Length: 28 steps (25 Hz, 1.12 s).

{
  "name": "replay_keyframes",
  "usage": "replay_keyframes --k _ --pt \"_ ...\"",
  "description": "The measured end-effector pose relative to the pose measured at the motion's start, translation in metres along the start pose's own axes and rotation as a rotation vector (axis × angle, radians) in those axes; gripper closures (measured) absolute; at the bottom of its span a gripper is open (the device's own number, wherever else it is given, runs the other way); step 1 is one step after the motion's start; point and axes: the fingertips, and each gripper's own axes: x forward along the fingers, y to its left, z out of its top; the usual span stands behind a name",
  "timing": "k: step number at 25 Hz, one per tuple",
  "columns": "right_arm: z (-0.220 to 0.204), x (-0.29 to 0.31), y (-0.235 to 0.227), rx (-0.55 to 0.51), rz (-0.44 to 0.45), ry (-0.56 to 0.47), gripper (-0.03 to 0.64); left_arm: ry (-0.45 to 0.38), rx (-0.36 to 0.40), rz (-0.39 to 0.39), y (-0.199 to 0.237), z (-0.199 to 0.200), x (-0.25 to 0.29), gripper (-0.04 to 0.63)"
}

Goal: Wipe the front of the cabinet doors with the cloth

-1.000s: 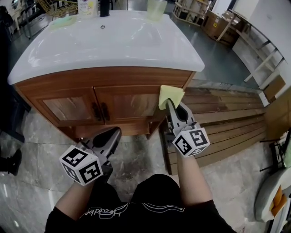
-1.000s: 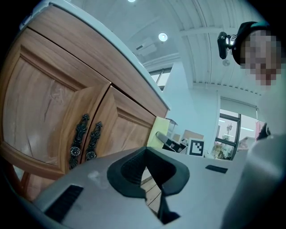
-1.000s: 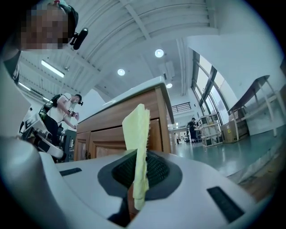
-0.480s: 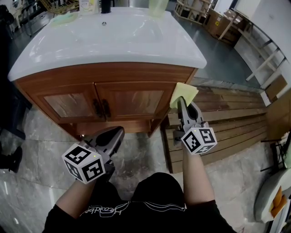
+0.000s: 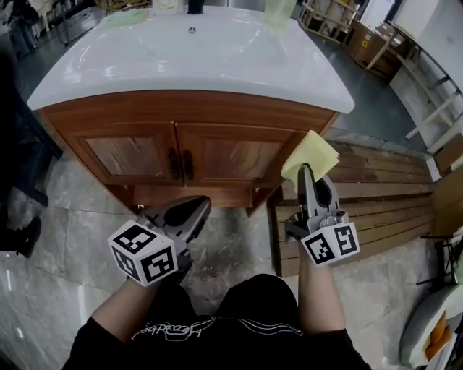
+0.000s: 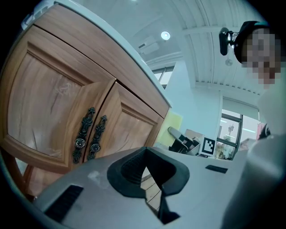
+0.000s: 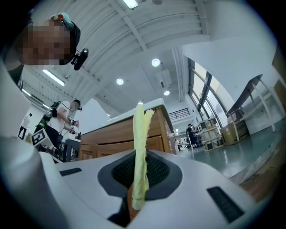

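Large open test hall rather than a home, lone wooden vanity cabinet [image 5: 181,153] with white basin top [image 5: 195,65] stood at twelve o'clock on marble-look tiles [image 5: 58,209], timber decking [image 5: 383,195] at three o'clock, cardboard boxes [image 5: 364,49] and bare racks [image 5: 434,108] at one o'clock, high beamed ceiling with round lights [image 7: 155,62].

Grey left tongs [image 5: 198,207] and right tongs [image 5: 303,170] bear black-and-white marker cubes [image 5: 143,253] (T-shirt [image 5: 242,318] black, white-lettered).

A glossy white sink top [image 5: 195,65] fills the upper centre, with a translucent pale green cup [image 5: 278,11] at its far edge. Grey marbled floor tiles [image 5: 58,217] spread lower left, brown wooden slatted boards [image 5: 383,191] lie at right, and a cardboard box [image 5: 362,47] sits upper right
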Motion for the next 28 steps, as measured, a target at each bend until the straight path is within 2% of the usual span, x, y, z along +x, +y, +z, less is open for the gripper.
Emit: replay_keyframes --k 5,10,17,23,28 --pt "0.003 0.016 0.044 0.005 0.125 -0.030 0.577 -0.011 -0.007 0.024 0.007 0.000 -0.009 0.589" --pt "-0.016 0.034 0.089 0.013 0.251 -0.005 0.577 -0.029 -0.020 0.065 0.020 0.001 -0.023 0.589" --pt "-0.064 0.051 0.141 -0.101 0.381 0.084 0.577 -0.035 -0.039 0.123 0.036 -0.007 -0.041 0.589" --pt "-0.102 0.061 0.168 -0.172 0.437 0.147 0.577 -0.037 -0.054 0.154 0.044 -0.013 -0.052 0.591" --pt "-0.133 0.071 0.168 -0.196 0.411 0.204 0.577 -0.030 -0.058 0.167 0.049 -0.017 -0.056 0.591"
